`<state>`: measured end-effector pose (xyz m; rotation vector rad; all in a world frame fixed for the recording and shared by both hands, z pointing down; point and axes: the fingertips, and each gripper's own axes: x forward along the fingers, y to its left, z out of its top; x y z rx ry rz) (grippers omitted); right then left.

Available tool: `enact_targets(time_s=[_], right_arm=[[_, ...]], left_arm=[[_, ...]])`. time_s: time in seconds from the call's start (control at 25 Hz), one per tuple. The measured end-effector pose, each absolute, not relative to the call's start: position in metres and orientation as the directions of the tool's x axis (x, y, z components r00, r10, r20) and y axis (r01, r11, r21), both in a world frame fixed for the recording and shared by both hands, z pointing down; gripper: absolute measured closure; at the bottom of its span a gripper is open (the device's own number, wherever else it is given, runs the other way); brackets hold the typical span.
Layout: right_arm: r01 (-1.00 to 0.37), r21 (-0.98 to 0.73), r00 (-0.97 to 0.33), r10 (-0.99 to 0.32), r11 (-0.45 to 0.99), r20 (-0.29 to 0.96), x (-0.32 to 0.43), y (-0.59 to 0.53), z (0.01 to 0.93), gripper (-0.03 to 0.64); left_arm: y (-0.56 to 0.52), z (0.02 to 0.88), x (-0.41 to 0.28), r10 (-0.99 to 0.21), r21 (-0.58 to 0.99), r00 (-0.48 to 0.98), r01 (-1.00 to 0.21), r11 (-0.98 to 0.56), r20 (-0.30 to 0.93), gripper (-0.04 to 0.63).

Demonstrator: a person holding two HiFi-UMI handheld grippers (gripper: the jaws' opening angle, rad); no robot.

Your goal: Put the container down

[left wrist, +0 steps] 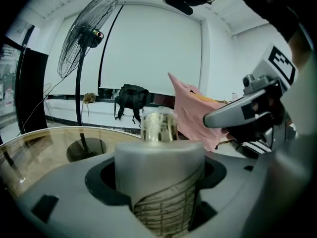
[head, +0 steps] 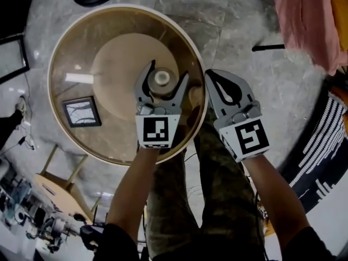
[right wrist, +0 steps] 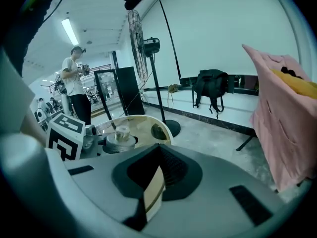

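The container (head: 161,80) is a round jar with a pale lid and a small clear knob on top. My left gripper (head: 164,74) is shut on it, one jaw on each side, over the middle of the round glass table (head: 60,53). In the left gripper view the container (left wrist: 159,162) fills the space between the jaws, and its base is hidden. I cannot tell whether it touches the glass. My right gripper (head: 215,78) hangs at the table's right rim, shut with nothing in it. In the right gripper view the closed right gripper (right wrist: 157,182) points toward the container (right wrist: 119,135).
A dark framed square (head: 81,112) shows through the glass at the table's left. A pink cloth (head: 310,20) hangs at the upper right. A wooden chair (head: 60,184) stands at the lower left. A standing fan (right wrist: 143,43) and a person (right wrist: 74,83) are beyond the table.
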<state>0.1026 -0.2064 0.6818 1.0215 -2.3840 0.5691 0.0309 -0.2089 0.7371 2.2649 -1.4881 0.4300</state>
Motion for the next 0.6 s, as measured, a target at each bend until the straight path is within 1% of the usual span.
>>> enact_targets(time_s=[0.2,0.44,0.6], right_arm=[[-0.759,-0.188,-0.598,-0.554,0.623,0.579,0.106,-0.212,0.681,0.595],[-0.750,-0.189,-0.609,-0.550,0.634,0.572,0.100,-0.215,0.680,0.595],[-0.756,-0.195,-0.603,-0.548,0.625,0.579,0.100,-0.216,0.683,0.595]], left_arm=[[-0.207,0.745,0.036,-0.783,0.105,0.380,-0.919,-0.380,0.493,0.244],[-0.208,0.749,0.038,-0.790,0.052,0.349,-0.925,-0.375,0.505,0.244],[-0.208,0.750,0.038,-0.791,0.043,0.343,-0.926,-0.374,0.507,0.244]])
